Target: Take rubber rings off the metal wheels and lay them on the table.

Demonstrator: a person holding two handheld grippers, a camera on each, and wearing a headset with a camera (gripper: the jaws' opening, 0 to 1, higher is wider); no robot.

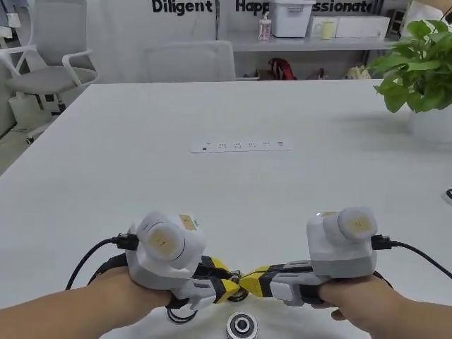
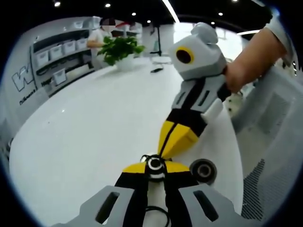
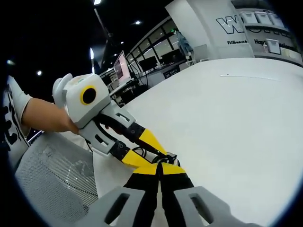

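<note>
Left gripper (image 1: 224, 284): jaws narrow, clamping a small silver metal wheel (image 2: 155, 163) | Right gripper (image 1: 248, 280): jaws pinched together on that wheel's black rubber ring (image 3: 169, 158) | Place: near edge of white table (image 1: 233, 191), centre | second metal wheel (image 1: 242, 325) lies just beside, free

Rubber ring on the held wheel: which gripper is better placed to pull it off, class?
Right. The left gripper is shut on the metal wheel, steadying it; the right gripper, tips closed, seems to pinch the rubber ring.

Bright ceiling strips (image 2: 169, 9), soft shadows on table (image 1: 226, 191), fisheye warp at edges
</note>
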